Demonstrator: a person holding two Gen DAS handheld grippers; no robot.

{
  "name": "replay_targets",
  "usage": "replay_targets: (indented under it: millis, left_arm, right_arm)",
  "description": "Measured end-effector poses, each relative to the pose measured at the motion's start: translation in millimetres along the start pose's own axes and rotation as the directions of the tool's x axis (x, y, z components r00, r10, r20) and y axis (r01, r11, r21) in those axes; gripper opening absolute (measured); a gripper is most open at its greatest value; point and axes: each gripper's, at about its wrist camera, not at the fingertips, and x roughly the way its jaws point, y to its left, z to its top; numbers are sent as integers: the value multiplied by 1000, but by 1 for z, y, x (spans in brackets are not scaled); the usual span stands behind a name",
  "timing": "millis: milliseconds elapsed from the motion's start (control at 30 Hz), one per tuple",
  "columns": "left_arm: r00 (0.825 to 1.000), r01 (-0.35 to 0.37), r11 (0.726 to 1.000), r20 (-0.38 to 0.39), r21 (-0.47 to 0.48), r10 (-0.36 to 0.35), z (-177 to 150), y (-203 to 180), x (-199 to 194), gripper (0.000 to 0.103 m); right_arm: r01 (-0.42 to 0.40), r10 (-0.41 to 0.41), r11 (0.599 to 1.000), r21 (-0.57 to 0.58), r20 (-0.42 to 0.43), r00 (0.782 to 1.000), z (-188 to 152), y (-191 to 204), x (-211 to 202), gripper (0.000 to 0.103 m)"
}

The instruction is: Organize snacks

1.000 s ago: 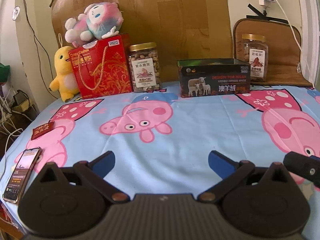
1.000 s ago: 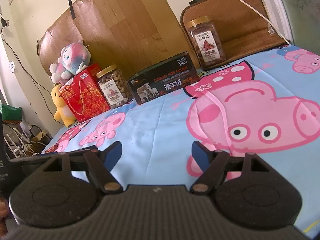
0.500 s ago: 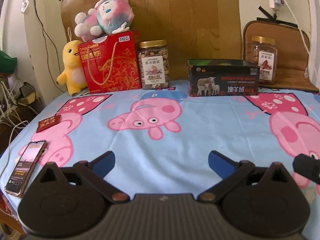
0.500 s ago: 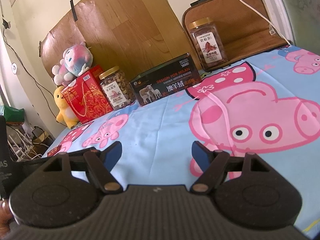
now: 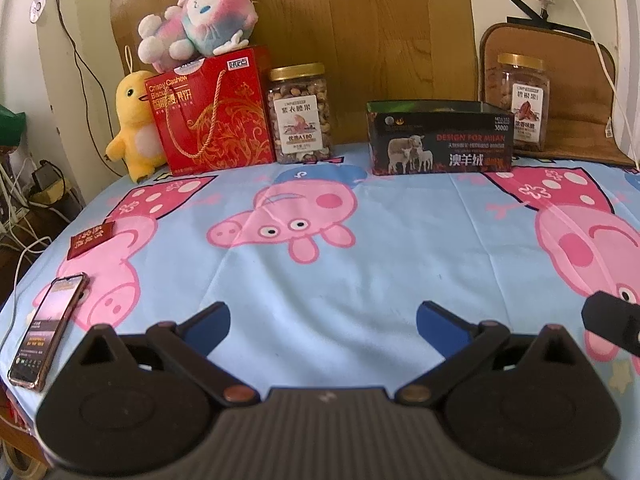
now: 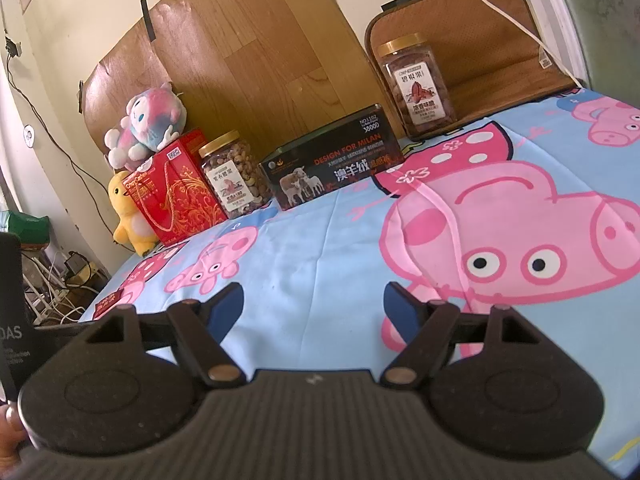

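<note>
Cartoon-pig sheet (image 5: 400, 248) bare mid-table, snacks lined along back by dark box (image 5: 440, 140); left gripper (image 5: 323, 322) and right gripper (image 6: 313, 306) both spread, empty, likely approaching.

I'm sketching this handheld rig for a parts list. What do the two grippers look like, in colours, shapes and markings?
Both look alike. The left gripper and right gripper each have a matte black body with a ribbed centre panel, two rounded housings with circular recesses and triangular cut-outs, black linkage arms on copper-coloured pivot pins, and blue fingertip pads. No cables or sleeves are visible on them.
</note>
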Motion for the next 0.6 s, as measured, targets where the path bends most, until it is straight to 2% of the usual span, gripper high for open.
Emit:
replay_targets:
  millis: [600]
  left_arm:
    - [999,27,1000,-29,0,-27,0,-1,3,103]
  right_arm:
    - [0,0,1000,0,-1,1000,0,0,0,79]
